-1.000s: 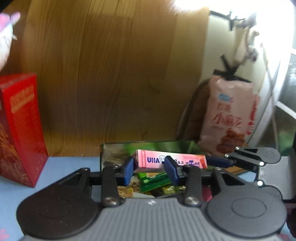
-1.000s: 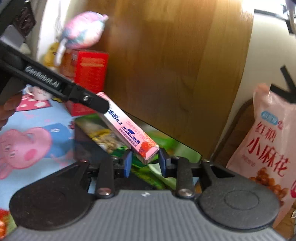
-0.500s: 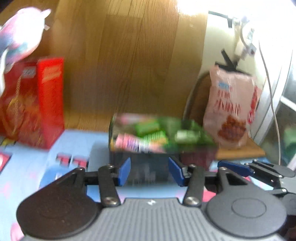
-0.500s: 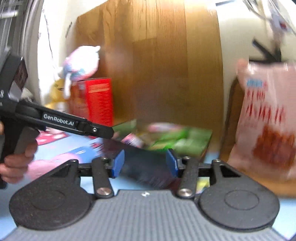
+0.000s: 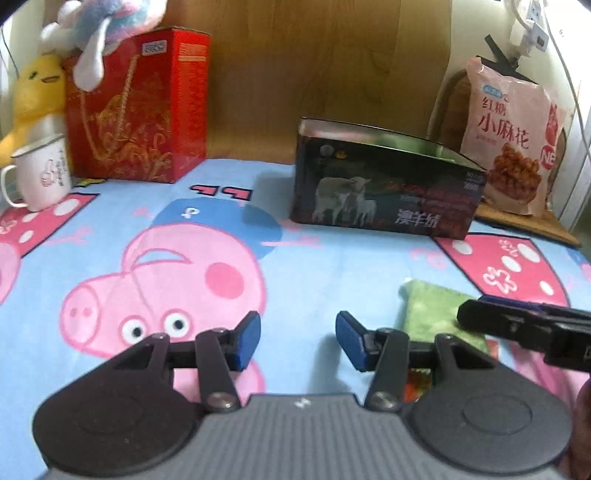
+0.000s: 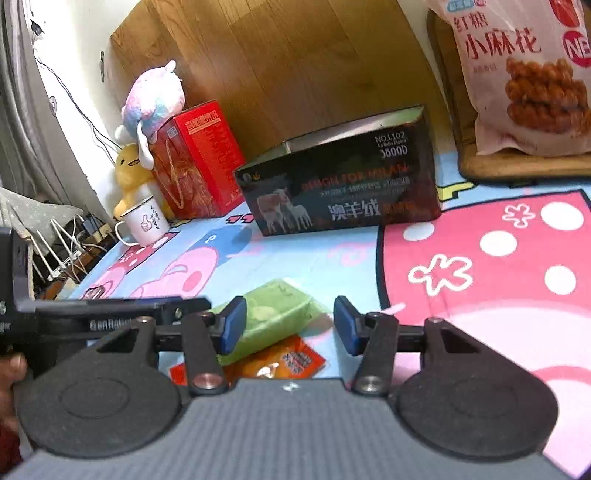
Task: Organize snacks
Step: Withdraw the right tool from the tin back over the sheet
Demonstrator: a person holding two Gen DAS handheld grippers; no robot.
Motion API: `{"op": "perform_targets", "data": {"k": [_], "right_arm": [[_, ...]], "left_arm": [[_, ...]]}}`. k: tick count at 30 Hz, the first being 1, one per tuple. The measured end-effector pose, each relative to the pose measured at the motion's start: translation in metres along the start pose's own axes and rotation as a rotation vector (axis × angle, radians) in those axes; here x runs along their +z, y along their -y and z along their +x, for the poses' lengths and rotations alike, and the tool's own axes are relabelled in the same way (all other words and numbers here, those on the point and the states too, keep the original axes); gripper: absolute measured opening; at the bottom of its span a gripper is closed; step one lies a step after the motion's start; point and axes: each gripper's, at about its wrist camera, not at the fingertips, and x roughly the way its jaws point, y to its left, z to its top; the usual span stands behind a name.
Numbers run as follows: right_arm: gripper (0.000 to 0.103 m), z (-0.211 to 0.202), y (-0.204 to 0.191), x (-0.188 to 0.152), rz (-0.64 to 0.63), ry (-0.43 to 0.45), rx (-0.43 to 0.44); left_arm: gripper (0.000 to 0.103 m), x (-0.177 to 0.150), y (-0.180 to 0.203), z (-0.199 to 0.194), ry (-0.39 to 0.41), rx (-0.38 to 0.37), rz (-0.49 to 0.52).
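A dark tin box point(image 5: 384, 199) with a sheep picture stands open-topped at the back of the cartoon-pig cloth; its contents are hidden from here. My left gripper point(image 5: 297, 332) hovers open over bare cloth with nothing between its pads. To its right lies a green snack packet point(image 5: 432, 310), with one of the right gripper's fingers point(image 5: 517, 321) over it. In the right wrist view my right gripper point(image 6: 290, 321) is open just above the green packet point(image 6: 273, 314), pads not touching it. An orange packet point(image 6: 284, 363) lies partly under the green one. The dark box point(image 6: 343, 188) stands beyond.
A red gift box point(image 5: 136, 110) with plush toys point(image 5: 99, 33) on and beside it stands back left, and a white mug point(image 5: 42, 173) sits in front. A pink snack bag point(image 5: 513, 144) leans on a wooden board at the back right. A wooden panel backs the table.
Both grippers held a pink box over the dark tin, then let it go inside. They have since opened, pulled back and dropped low over the cloth near the green packet.
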Motion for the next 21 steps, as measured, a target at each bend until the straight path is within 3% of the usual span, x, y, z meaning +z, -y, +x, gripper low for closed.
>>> {"op": "perform_targets", "data": {"k": [11, 21], "right_arm": [[0.056, -0.002, 0.002, -0.004, 0.001, 0.025, -0.045], [0.056, -0.009, 0.002, -0.007, 0.010, 0.045, -0.060]], "left_arm": [[0.046, -0.019, -0.004, -0.012, 0.061, 0.082, 0.037], [0.047, -0.023, -0.005, -0.014, 0.087, 0.081, 0.051]]}}
